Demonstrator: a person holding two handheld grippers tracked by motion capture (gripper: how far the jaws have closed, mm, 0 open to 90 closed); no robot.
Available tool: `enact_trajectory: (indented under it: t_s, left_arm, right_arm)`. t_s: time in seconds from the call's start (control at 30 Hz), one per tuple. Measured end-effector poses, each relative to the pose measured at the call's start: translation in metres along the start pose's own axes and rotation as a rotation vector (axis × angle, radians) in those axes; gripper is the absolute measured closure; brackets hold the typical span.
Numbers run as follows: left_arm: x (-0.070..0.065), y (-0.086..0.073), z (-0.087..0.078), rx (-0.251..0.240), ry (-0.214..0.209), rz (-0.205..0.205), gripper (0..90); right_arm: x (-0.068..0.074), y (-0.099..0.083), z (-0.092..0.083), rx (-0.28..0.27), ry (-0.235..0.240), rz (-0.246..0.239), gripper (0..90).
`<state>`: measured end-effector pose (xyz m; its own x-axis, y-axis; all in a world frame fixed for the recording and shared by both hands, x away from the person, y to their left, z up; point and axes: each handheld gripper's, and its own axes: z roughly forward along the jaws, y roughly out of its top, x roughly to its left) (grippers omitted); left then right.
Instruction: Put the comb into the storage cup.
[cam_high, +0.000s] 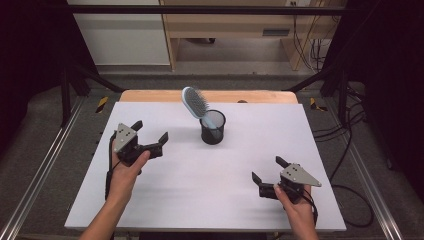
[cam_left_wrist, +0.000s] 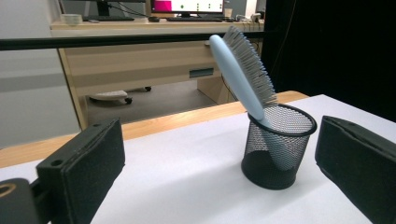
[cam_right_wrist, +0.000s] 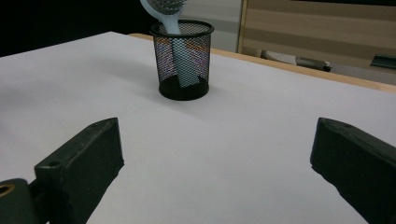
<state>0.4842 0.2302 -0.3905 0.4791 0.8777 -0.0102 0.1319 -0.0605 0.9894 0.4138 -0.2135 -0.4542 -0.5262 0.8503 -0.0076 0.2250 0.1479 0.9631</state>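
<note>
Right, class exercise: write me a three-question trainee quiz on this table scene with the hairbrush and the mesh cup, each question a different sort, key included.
1. True or false: the hairbrush lies flat on the table.
2. Multiple choice: which gripper is nearer the mesh cup in the high view? A) left gripper B) right gripper C) both touch it
3. Fill the gap: both grippers are ____ and hold nothing.

Key:
1. False; it stands handle-down in the cup, leaning, bristle head above the rim.
2. A
3. open
</note>
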Motion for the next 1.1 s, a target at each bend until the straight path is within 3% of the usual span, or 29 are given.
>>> enact_trajectory:
  t_s: [0.57, 0.8, 1.1]
  left_arm:
    - [0.026, -0.011, -0.041, -0.022, 0.04, 0.002, 1.4]
    - [0.036, -0.016, -0.054, -0.043, 0.055, -0.016, 1.4]
    - [0.041, -0.025, -0.067, -0.063, 0.051, -0.01, 1.1]
  right_arm:
    - [-0.005, -0.001, -0.004, 0.0, -0.006, 0.003, 2.7]
    - [-0.009, -0.001, -0.006, -0.004, -0.013, 0.009, 2.8]
    - [-0.014, -0.001, -0.008, -0.01, -0.022, 0.02, 2.8]
